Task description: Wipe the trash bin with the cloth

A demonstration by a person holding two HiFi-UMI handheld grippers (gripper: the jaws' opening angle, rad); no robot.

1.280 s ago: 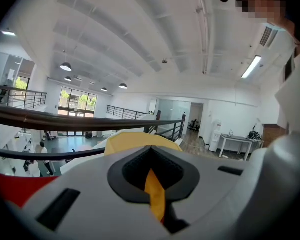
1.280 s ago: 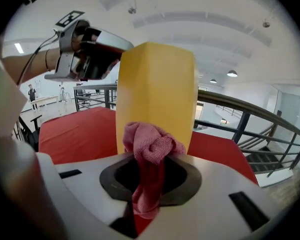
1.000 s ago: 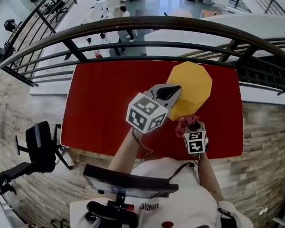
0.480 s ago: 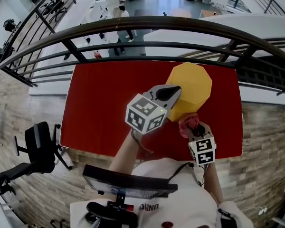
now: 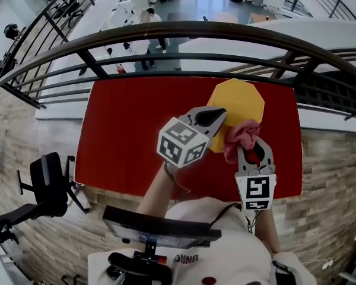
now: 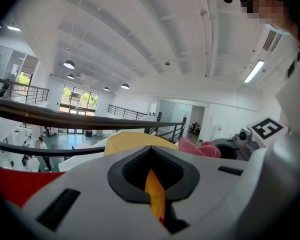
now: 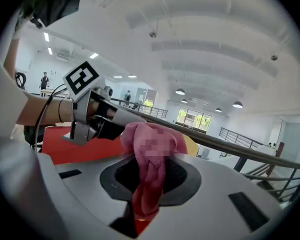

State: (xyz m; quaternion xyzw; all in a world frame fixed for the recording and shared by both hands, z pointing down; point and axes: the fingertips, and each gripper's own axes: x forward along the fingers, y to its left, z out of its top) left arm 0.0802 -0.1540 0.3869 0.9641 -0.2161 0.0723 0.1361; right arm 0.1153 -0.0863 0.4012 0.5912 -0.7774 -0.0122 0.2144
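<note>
A yellow faceted trash bin (image 5: 242, 101) stands on the red table (image 5: 124, 129). My left gripper (image 5: 217, 116) is shut on the bin's near-left edge; in the left gripper view a strip of yellow bin wall (image 6: 154, 194) sits pinched between the jaws. My right gripper (image 5: 251, 142) is shut on a crumpled pink cloth (image 5: 240, 136), which is pressed against the bin's near-right side. In the right gripper view the cloth (image 7: 150, 154) bulges out of the jaws, with the left gripper (image 7: 97, 116) to its left and a bit of the bin (image 7: 191, 145) behind.
A dark metal railing (image 5: 178, 31) curves just beyond the table's far edge, with a lower floor and people far below. A black office chair (image 5: 47, 183) stands left of the table. A black device (image 5: 160, 225) hangs at the person's chest.
The right gripper has carried the pink cloth up and to the right along the bin's near side. The left gripper and the bin have stayed put.
</note>
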